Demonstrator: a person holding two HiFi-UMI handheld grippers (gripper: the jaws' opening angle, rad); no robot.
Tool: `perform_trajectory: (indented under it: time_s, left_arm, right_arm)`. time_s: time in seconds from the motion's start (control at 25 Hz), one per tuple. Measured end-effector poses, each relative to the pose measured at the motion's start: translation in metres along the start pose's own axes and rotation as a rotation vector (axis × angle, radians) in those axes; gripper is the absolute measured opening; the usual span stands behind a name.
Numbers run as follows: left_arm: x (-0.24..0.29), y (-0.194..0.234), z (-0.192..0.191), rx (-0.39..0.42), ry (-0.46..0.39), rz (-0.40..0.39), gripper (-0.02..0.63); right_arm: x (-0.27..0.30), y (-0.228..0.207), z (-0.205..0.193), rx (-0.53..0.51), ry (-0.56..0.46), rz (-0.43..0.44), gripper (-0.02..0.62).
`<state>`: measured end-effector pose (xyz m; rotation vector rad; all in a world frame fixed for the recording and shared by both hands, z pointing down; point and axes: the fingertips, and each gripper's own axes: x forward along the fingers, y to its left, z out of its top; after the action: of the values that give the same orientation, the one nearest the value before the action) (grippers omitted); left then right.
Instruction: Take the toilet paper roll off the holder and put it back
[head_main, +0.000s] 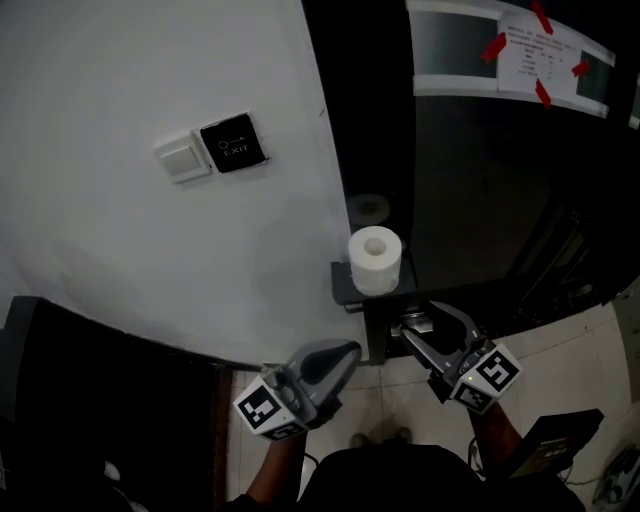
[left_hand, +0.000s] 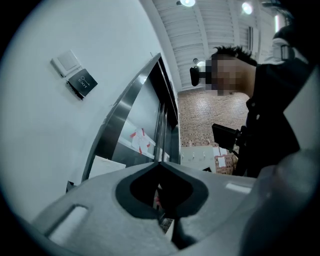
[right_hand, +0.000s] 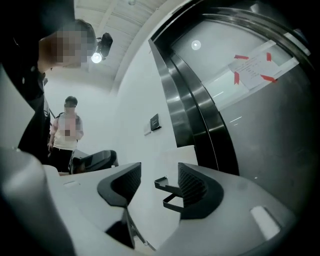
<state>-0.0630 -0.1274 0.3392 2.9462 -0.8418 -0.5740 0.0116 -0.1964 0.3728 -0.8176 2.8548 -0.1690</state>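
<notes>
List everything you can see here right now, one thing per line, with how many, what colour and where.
Toilet paper roll: one, white, upright on the holder.
Holder: one, black, at the wall's edge beside the dark door.
Switch: one, white, on the wall.
Exit button: one, black, right of the switch.
Notice: one, white, red-taped to the door.
Bystander: one, pale top, background.
Left gripper: grey, shut, empty.
Right gripper: grey, open, empty.

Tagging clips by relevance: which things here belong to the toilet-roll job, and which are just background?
Job: toilet paper roll, standing on the black holder; left gripper, shut; right gripper, open, empty.
Background: wall switch; exit button; taped notice on the dark door.
</notes>
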Motion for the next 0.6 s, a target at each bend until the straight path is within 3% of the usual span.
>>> perform_trajectory:
  time_s: [0.24,0.6]
  left_arm:
    - [-0.004,0.007,0.001,0.009,-0.011,0.037,-0.003]
    - [-0.03,0.027,0.002,0.021,-0.026,0.102,-0.003]
  right_arm:
    - [0.034,-0.023,-0.008,-0.047,0.054,-0.006,0.451]
    - [0.096,-0.049,-0.009,-0.099,0.126,-0.087,0.516]
